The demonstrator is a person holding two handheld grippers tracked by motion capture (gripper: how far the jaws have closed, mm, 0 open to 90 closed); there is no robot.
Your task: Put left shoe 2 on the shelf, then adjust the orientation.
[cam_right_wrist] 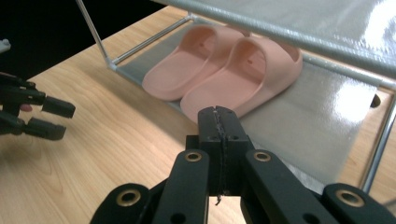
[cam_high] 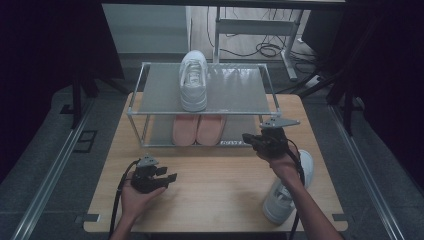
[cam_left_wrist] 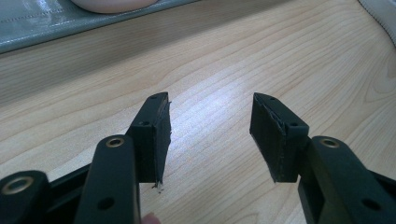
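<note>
Left gripper [cam_left_wrist: 210,135] gapes wide over bare table [cam_left_wrist: 224,60]; right gripper [cam_right_wrist: 219,140] pressed closed, empty, facing pink slippers [cam_right_wrist: 224,70]; high view adds seemingly white shoe [cam_high: 193,80].

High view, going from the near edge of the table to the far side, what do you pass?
White shoe on the table → left gripper → right gripper → pink slippers on the rack's lower shelf → white shoe on the top shelf.

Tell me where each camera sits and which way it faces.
High view: above the person's side, looking forward and down on the table and shoe rack; both forearms show.
Left gripper view: rides the left hand-held gripper, facing the tabletop; open jaws.
Right gripper view: rides the right hand-held gripper, facing the pink slippers, as the high view does; shut jaws.
</note>
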